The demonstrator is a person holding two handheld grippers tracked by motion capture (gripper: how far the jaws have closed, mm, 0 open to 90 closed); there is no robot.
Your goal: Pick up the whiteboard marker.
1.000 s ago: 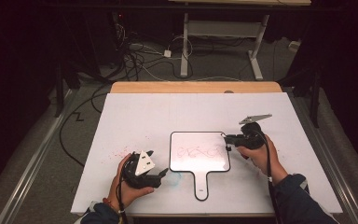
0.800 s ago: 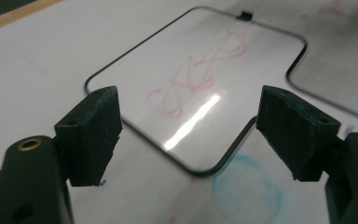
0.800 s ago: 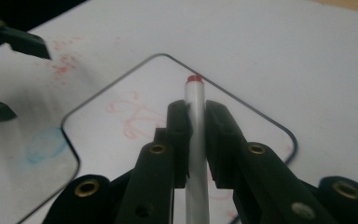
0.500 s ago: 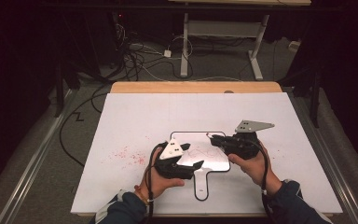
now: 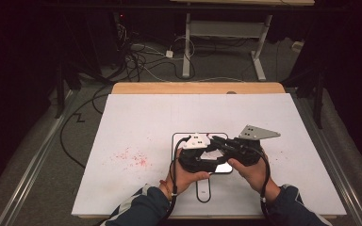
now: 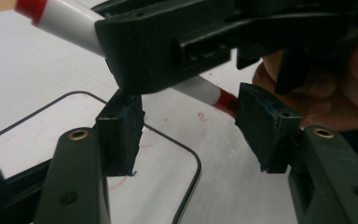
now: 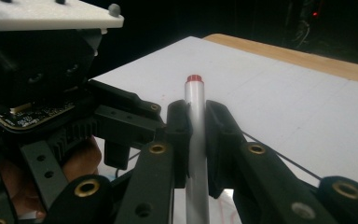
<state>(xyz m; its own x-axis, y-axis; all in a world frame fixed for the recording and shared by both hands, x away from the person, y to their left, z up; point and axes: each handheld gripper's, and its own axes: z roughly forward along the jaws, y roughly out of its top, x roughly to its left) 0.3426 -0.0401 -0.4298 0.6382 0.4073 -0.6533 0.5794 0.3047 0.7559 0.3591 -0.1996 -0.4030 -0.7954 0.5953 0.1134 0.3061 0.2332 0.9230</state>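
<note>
The right tongs [image 7: 196,135] are clamping a white marker [image 7: 195,140] with a red end, holding it above the small whiteboard [image 5: 181,140] lying on the white counter [image 5: 136,122]. The left tongs [image 6: 189,128] have just been closing, their pads standing partly apart on either side of the marker's lower red end without pressing it.

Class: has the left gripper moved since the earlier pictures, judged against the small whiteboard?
Yes. The left gripper has moved right, from beside the whiteboard to over it, meeting the right gripper; its jaws have just been closing around the marker.
</note>
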